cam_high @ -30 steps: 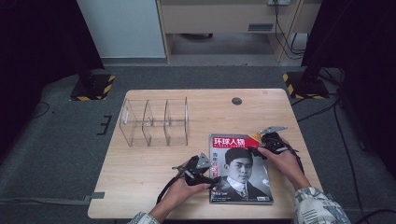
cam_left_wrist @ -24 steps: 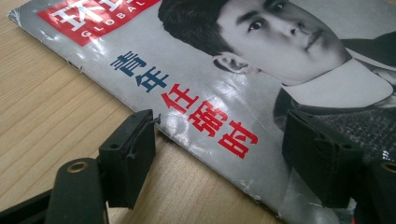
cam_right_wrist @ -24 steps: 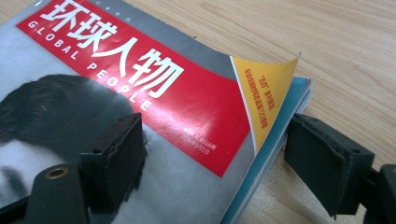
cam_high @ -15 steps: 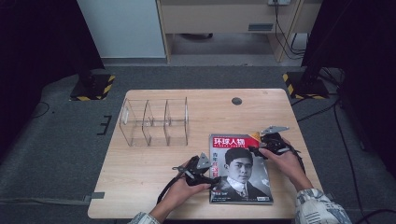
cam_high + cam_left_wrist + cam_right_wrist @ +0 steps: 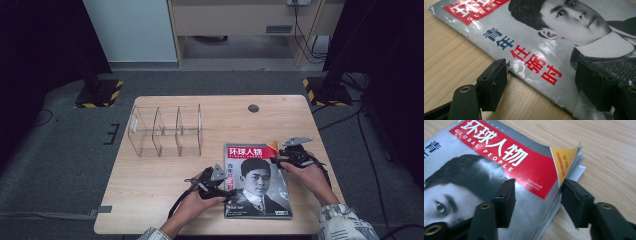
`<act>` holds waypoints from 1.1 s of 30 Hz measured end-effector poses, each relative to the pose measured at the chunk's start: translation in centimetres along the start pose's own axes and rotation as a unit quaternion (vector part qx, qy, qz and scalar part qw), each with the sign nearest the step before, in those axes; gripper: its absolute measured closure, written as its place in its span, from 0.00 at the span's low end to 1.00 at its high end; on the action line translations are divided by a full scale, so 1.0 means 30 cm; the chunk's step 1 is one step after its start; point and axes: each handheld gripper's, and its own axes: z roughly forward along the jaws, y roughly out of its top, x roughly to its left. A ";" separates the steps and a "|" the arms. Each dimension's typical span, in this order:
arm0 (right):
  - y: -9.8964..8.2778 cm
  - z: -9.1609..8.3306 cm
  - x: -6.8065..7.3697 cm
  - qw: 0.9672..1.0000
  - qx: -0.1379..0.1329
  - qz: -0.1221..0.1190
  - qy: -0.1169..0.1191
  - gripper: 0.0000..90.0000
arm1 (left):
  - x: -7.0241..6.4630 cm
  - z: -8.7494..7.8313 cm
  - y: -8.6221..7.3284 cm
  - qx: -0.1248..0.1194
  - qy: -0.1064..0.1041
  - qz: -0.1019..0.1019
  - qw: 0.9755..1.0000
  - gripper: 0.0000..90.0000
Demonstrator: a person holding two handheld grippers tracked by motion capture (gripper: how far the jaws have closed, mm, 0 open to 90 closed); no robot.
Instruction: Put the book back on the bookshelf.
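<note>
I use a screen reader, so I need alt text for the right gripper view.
The right gripper straddles the open edge of a magazine lying on a wooden table, one jaw on the cover, the other at the page edges. Its jaws have just been closing. The cover's top corner curls up.

High view: we look from above the person's side, forward and down, far enough to take in the whole counter (image 5: 165,190) and the floor around it. Left gripper view: we sit low, just behind the left claw (image 5: 541,82), facing close across the magazine (image 5: 564,50) at its spine edge. Right gripper view: equally close behind the right claw (image 5: 536,195), facing the magazine's top corner. All three views share the magazine cover.
</note>
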 end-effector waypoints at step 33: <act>-0.001 0.019 0.035 0.998 -0.022 -0.033 -0.040 0.80 | 0.005 -0.001 0.000 -0.001 -0.002 0.005 1.000 0.31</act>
